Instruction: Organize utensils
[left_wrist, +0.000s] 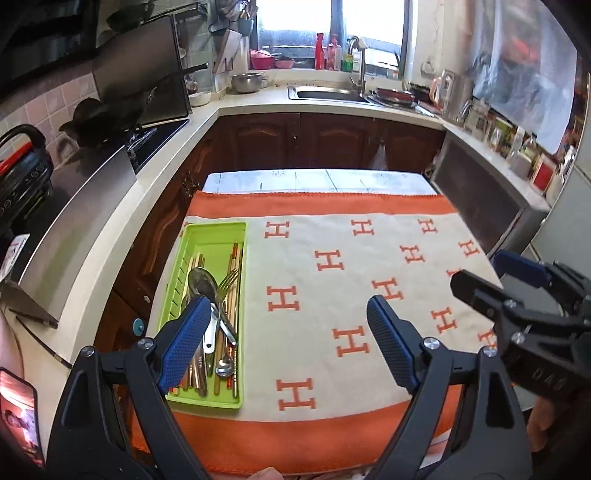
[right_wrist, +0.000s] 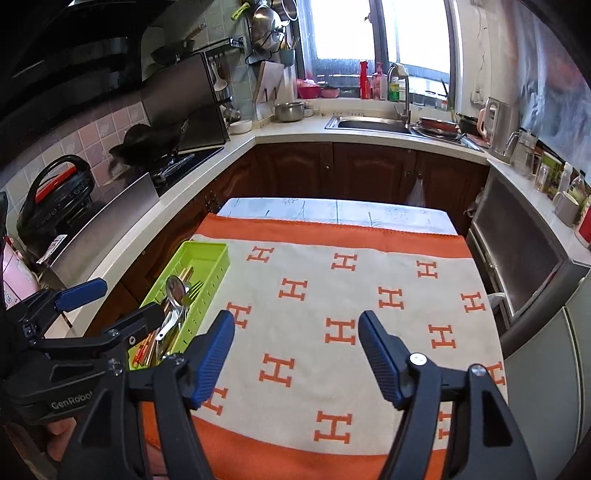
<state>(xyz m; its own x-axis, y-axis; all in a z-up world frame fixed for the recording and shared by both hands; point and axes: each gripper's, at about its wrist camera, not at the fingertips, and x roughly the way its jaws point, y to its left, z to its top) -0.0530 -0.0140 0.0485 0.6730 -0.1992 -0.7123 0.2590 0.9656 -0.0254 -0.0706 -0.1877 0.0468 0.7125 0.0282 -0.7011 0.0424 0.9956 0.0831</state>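
Note:
A lime green utensil tray (left_wrist: 207, 230) (right_wrist: 218, 254) lies along the left edge of the table. Inside it are a large steel spoon (left_wrist: 202, 282) (right_wrist: 176, 288), a fork (left_wrist: 226, 281) (right_wrist: 193, 288), a small spoon (left_wrist: 224, 367) and several chopsticks (left_wrist: 233, 258). My left gripper (left_wrist: 288, 306) is open above the cloth, its left finger over the tray's near half, holding nothing. My right gripper (right_wrist: 295, 319) is open over the middle of the cloth, empty. Each gripper shows at the edge of the other's view.
An orange and cream cloth with H marks (left_wrist: 332, 295) (right_wrist: 351, 314) covers the table. Kitchen counters wrap around: stove with a black wok (left_wrist: 107, 122) left, sink (left_wrist: 328, 92) ahead, a metal appliance (right_wrist: 517, 266) right. A phone (left_wrist: 20, 417) lies at lower left.

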